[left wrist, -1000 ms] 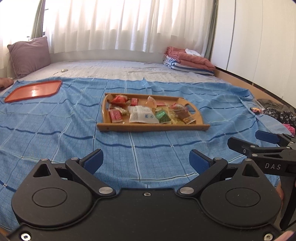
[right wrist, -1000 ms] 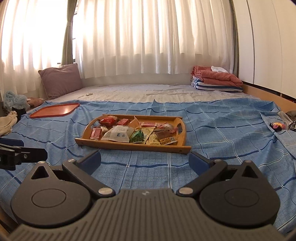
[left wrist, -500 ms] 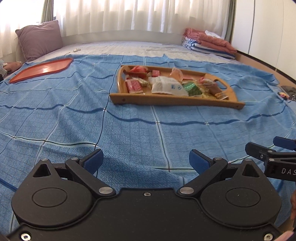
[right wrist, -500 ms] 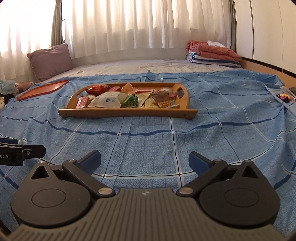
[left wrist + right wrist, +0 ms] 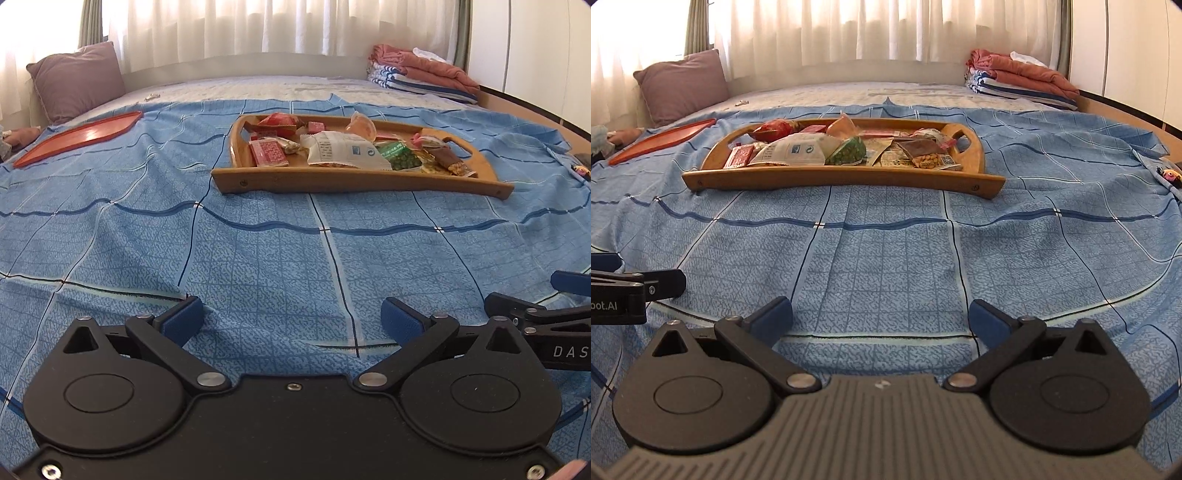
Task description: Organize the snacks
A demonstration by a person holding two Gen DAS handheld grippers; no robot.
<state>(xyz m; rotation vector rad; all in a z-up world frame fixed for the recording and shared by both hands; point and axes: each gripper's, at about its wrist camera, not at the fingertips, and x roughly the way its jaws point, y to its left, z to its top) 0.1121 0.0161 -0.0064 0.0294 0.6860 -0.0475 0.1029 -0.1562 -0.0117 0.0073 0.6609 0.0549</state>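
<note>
A wooden tray (image 5: 332, 182) (image 5: 842, 181) lies on the blue bedspread, heaped with several snack packets: a white packet (image 5: 343, 149) (image 5: 794, 149), a green one (image 5: 400, 157) (image 5: 849, 151), a red one (image 5: 267, 153) (image 5: 738, 157) and a peanut bar (image 5: 925, 153). An empty orange tray (image 5: 77, 138) (image 5: 661, 142) lies at the far left. My left gripper (image 5: 291, 319) is open and empty, low over the bedspread, short of the wooden tray. My right gripper (image 5: 881, 317) is open and empty beside it, also short of the tray.
A purple pillow (image 5: 77, 79) leans at the back left. Folded blankets (image 5: 421, 75) are stacked at the back right. A small colourful object (image 5: 1169, 175) lies at the bed's right edge. Curtains hang behind the bed.
Both grippers have moved forward and lower toward the wooden tray, which now looks larger and nearer. Both jaws stay open.
</note>
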